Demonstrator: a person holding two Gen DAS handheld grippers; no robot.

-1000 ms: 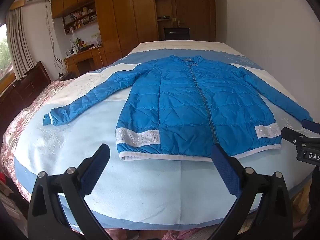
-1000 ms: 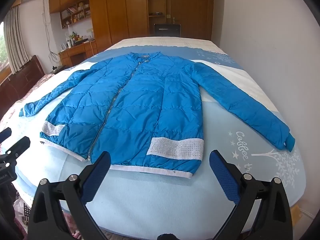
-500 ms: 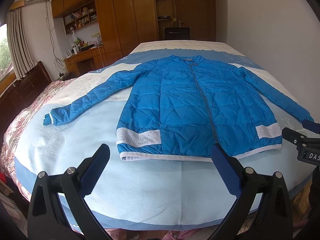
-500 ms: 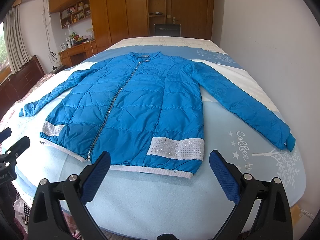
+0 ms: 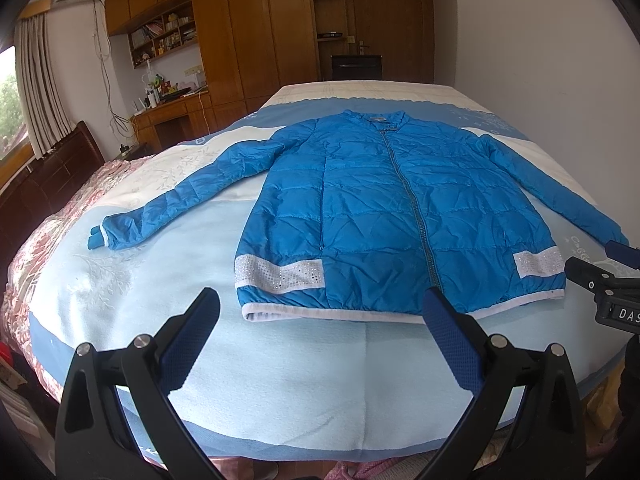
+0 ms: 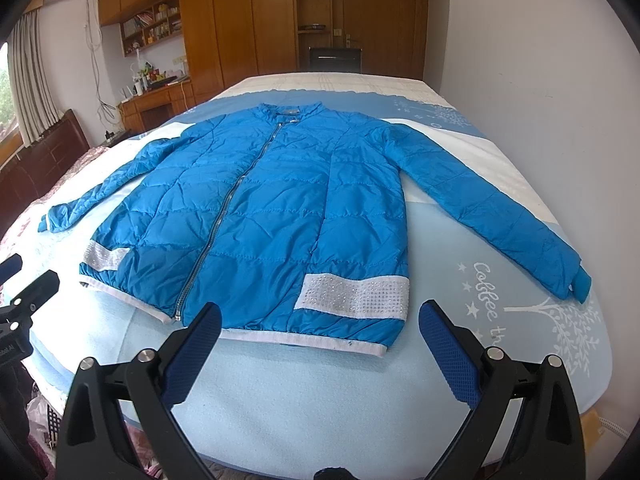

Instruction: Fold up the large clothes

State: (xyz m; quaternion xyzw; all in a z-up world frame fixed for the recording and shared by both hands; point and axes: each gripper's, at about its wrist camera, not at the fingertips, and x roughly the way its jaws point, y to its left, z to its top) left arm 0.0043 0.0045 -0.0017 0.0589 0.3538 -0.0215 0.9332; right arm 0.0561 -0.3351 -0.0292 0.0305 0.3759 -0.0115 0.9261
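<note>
A blue quilted jacket (image 5: pixel 380 208) (image 6: pixel 280 216) lies flat and zipped on the bed, front up, collar away from me, both sleeves spread outwards. Its hem has white trim and silver sparkly bands. My left gripper (image 5: pixel 320 320) hovers open just short of the hem, left of the zip. My right gripper (image 6: pixel 320 328) is open too, in front of the hem's right part. Neither holds anything. The right gripper also shows at the right edge of the left wrist view (image 5: pixel 608 280).
The bed (image 5: pixel 280 380) has a light blue and white cover and fills most of both views. A white wall (image 6: pixel 540 60) runs along its right side. Wooden wardrobes (image 5: pixel 256 28), a desk (image 5: pixel 172 116) and a dark headboard (image 5: pixel 52 176) stand to the left and behind.
</note>
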